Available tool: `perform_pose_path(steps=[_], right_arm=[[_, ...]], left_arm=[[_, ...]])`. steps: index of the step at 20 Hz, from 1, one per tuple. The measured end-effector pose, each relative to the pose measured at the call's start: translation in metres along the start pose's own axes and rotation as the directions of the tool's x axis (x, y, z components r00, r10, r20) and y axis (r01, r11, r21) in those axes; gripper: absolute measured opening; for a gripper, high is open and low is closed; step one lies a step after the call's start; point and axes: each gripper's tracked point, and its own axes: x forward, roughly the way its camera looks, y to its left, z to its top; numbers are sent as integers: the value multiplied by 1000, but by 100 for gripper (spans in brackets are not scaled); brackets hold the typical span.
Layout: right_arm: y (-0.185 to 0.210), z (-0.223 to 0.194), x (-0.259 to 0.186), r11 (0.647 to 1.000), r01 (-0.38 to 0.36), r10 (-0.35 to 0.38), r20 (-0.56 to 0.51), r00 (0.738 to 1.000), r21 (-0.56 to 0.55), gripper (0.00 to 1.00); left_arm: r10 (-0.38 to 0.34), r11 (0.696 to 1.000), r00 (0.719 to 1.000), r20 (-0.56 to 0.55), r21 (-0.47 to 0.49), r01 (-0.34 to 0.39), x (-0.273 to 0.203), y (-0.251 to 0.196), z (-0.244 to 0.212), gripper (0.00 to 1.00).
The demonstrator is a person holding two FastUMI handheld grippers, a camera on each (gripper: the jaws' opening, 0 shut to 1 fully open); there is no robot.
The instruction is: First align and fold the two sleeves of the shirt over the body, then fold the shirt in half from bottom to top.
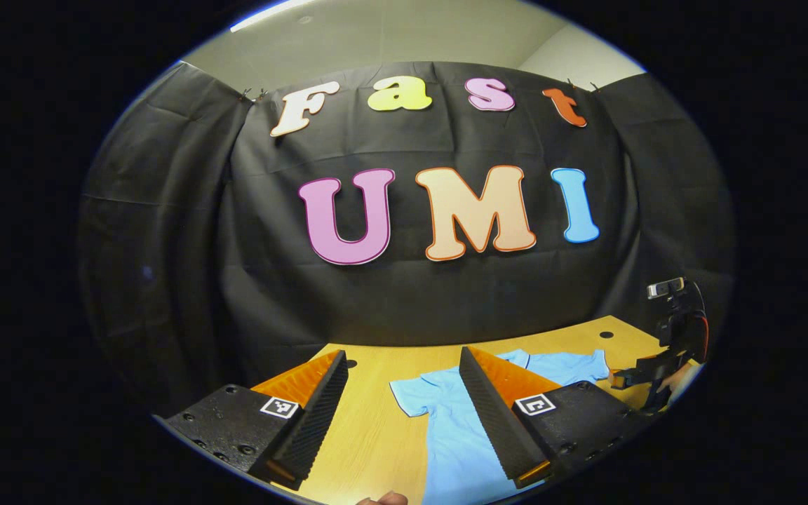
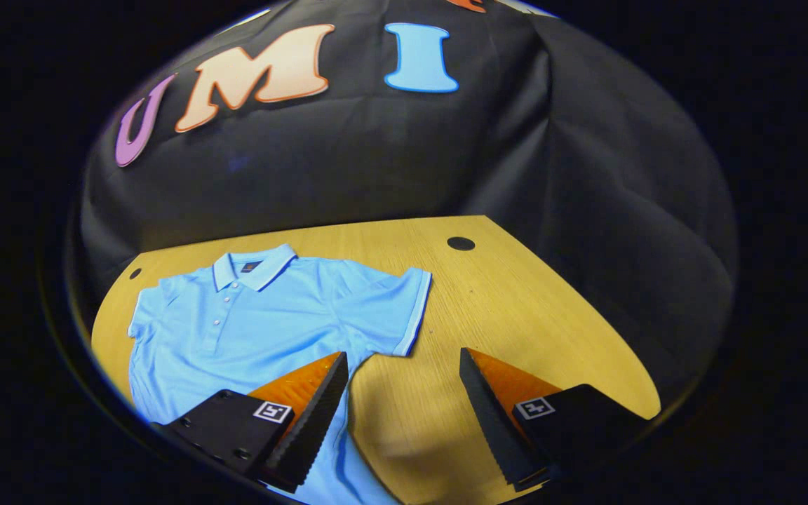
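Observation:
A light blue polo shirt [image 2: 264,315] lies flat and face up on the wooden table [image 2: 530,315], collar toward the booth wall, both short sleeves spread out. My right gripper [image 2: 402,365] is open above the table, just off the shirt's right sleeve [image 2: 404,308]. My left gripper [image 1: 404,361] is open too, held above the shirt's [image 1: 453,428] left side, near its left sleeve [image 1: 407,396]. Farther right in the left gripper view, the right gripper [image 1: 628,379] shows beside the shirt's other sleeve.
The table has small dark round holes [image 2: 461,243] near its back edge. Black cloth walls close in the back and sides. Part of a hand [image 1: 383,499] shows at the bottom edge of the left gripper view.

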Motion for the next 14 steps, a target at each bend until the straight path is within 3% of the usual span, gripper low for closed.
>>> perform_pose_path(steps=[4,7,10,13,14], right_arm=[[-6,-1,50,995,70,-66,-58,996,76,99],[-3,-3,73,986,89,-74,-106,992,141,99],[-5,-5,85,988,117,-103,-123,987,106,92],[7,-5,88,994,71,-59,-136,989,85,70],[9,-3,89,993,56,-41,-143,989,105,43]], left_arm=[[3,1000,1000,-15,25,-2,20,9,-4,95],[3,1000,999,-37,31,-1,35,11,-12,95],[-3,1000,998,-58,18,4,45,11,-20,96],[-7,1000,997,-73,10,8,48,9,-25,96],[-8,1000,997,-78,7,8,50,8,-28,96]])
